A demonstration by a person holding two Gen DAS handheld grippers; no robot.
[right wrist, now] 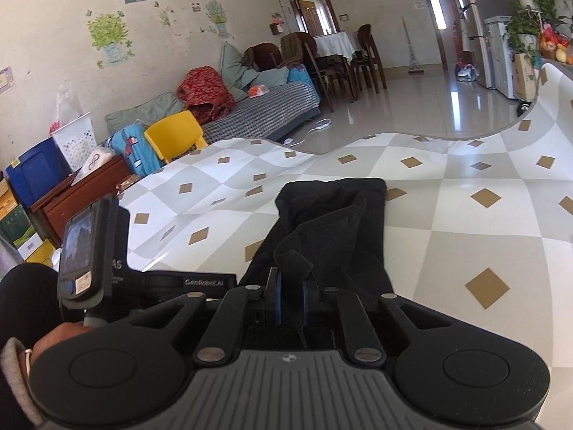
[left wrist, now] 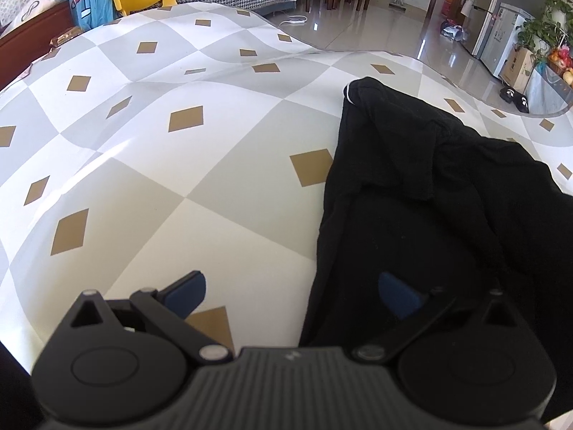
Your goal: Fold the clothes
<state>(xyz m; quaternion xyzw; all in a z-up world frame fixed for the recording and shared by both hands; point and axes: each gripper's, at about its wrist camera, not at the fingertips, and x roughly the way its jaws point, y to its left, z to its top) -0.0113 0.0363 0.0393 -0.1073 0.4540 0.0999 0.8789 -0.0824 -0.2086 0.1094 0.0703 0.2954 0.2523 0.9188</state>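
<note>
A black garment (left wrist: 422,193) lies crumpled on a table covered by a grey-and-white checked cloth (left wrist: 161,165) with gold diamonds. My left gripper (left wrist: 297,295) is open at the garment's near left edge: one blue pad (left wrist: 188,292) is over the bare cloth, the other (left wrist: 397,295) over the black fabric. In the right wrist view the same garment (right wrist: 333,222) stretches away from me, and my right gripper (right wrist: 290,301) is shut on a raised fold of its near end. The left gripper's body (right wrist: 107,251) shows at the left of that view.
The tablecloth's far edge (right wrist: 358,139) curls up in waves. Beyond it are a yellow chair (right wrist: 175,134), a daybed with bedding (right wrist: 250,107), a dining table with chairs (right wrist: 333,53) and glossy floor. A hand with a grey sleeve (right wrist: 21,358) shows at lower left.
</note>
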